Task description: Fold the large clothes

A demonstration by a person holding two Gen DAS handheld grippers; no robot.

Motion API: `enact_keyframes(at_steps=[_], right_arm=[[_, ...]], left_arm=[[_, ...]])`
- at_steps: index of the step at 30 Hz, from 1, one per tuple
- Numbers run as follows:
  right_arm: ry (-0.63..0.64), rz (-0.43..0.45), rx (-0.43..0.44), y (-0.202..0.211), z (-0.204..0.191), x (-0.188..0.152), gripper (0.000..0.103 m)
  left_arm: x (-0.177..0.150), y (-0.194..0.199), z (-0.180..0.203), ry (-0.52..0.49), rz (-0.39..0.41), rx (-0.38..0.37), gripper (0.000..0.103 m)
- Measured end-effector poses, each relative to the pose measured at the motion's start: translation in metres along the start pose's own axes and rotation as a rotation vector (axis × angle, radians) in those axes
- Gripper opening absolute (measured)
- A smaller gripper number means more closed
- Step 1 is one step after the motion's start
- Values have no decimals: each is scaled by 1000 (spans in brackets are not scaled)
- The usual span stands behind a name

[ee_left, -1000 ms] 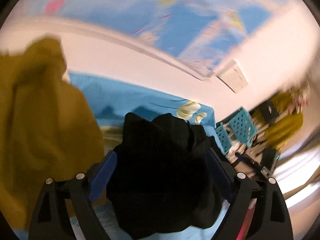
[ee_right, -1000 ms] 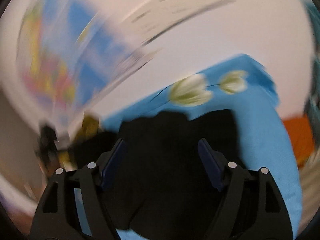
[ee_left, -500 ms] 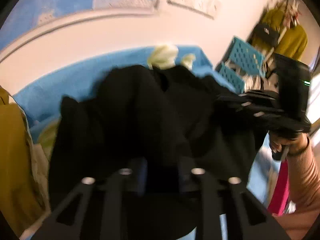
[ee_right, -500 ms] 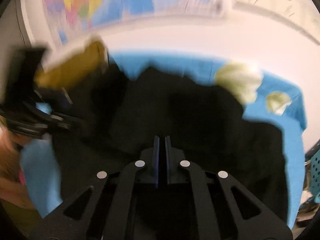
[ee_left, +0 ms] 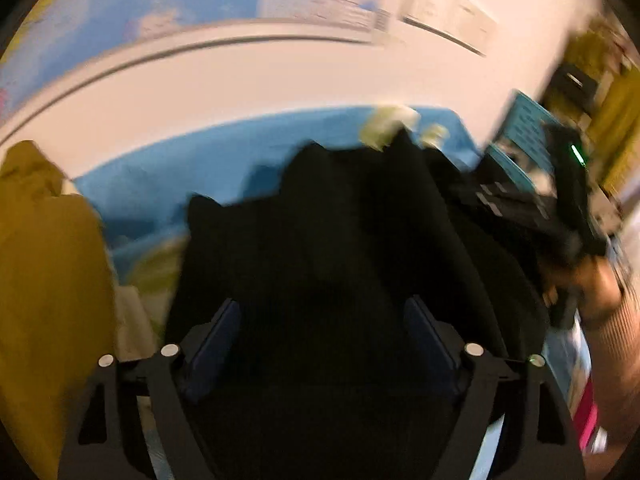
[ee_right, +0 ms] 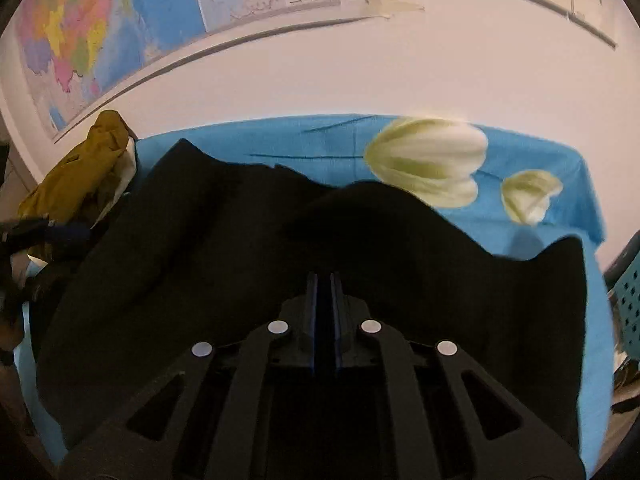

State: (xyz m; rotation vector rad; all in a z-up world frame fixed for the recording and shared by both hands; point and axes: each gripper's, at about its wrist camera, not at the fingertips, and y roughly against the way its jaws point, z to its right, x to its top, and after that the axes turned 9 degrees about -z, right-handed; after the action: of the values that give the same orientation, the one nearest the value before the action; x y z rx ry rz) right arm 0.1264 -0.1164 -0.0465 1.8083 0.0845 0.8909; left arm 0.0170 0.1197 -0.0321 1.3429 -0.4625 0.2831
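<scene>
A large black garment (ee_left: pixel 340 220) (ee_right: pixel 200 240) lies rumpled on a blue tablecloth (ee_right: pixel 320 140) printed with pale tulips. My left gripper (ee_left: pixel 322 320) sits low over it with its jaws opening wide. The dark cloth lies between the blue pads (ee_left: pixel 216 340), which do not press on it. My right gripper (ee_right: pixel 324 280) is shut, and a raised fold of the black garment runs up to its tips. In the left wrist view, a hand (ee_left: pixel 600 288) carries the right gripper (ee_left: pixel 500 204), blurred, at the garment's right side.
A mustard-yellow garment (ee_left: pixel 48 260) (ee_right: pixel 88 160) is heaped at the table's left end. A teal slotted crate (ee_left: pixel 524 124) (ee_right: pixel 632 300) stands off the right end. The table backs onto a white wall with a map (ee_right: pixel 120 20).
The left jaws closed on the black cloth and have spread wide again. The right jaws went from wide apart to shut and sank toward the garment, which now lies more spread out.
</scene>
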Motion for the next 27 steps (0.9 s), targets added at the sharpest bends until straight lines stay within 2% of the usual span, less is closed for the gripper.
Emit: enact_keyframes(at_steps=[3, 5, 6, 7, 8, 9, 11, 13, 15, 18, 19, 21, 23, 24, 25, 26, 27], right_arm=[[-6, -5, 5, 10, 1, -4, 12], [2, 19, -10, 25, -5, -8, 30], [5, 35, 4, 35, -8, -6, 34], [16, 63, 28, 46, -14, -7, 35], [39, 91, 45, 59, -24, -7, 35], [67, 110, 78, 68, -33, -3, 35], [165, 147, 155, 87, -65, -2, 34], [268, 154, 189, 93, -98, 2, 34], [335, 95, 240, 80, -126, 10, 38], [372, -21, 173, 37, -149, 24, 43], [360, -62, 161, 25, -151, 27, 53], [300, -132, 103, -5, -147, 33, 58], [253, -198, 107, -27, -143, 36, 58], [248, -204, 119, -31, -142, 34, 59], [259, -203, 117, -35, -143, 33, 56], [268, -204, 110, -39, -144, 33, 37], [266, -213, 98, -44, -144, 33, 23]], left_arm=[[-9, -1, 7, -43, 1, 91, 82], [-12, -9, 5, -41, -36, 93, 80], [-14, -13, 3, -35, -42, 91, 76], [-13, -13, -1, -37, -40, 87, 69], [-13, -15, -1, -47, -33, 75, 53], [-14, -15, 1, -55, -23, 61, 46], [-15, -14, 1, -44, -1, 81, 21], [-15, -8, -3, -9, 16, 84, 11], [-17, -2, -12, 41, 29, 48, 6], [-19, 3, -15, 86, 50, 21, 4], [-22, 6, -16, 89, 58, 23, 4], [-29, 13, -17, 90, 73, 21, 4], [-36, 18, -16, 81, 80, 28, 5], [-38, 18, -17, 77, 78, 25, 5], [-40, 17, -18, 77, 76, 22, 7], [-42, 17, -18, 78, 76, 21, 11], [-43, 17, -20, 78, 80, 22, 12]])
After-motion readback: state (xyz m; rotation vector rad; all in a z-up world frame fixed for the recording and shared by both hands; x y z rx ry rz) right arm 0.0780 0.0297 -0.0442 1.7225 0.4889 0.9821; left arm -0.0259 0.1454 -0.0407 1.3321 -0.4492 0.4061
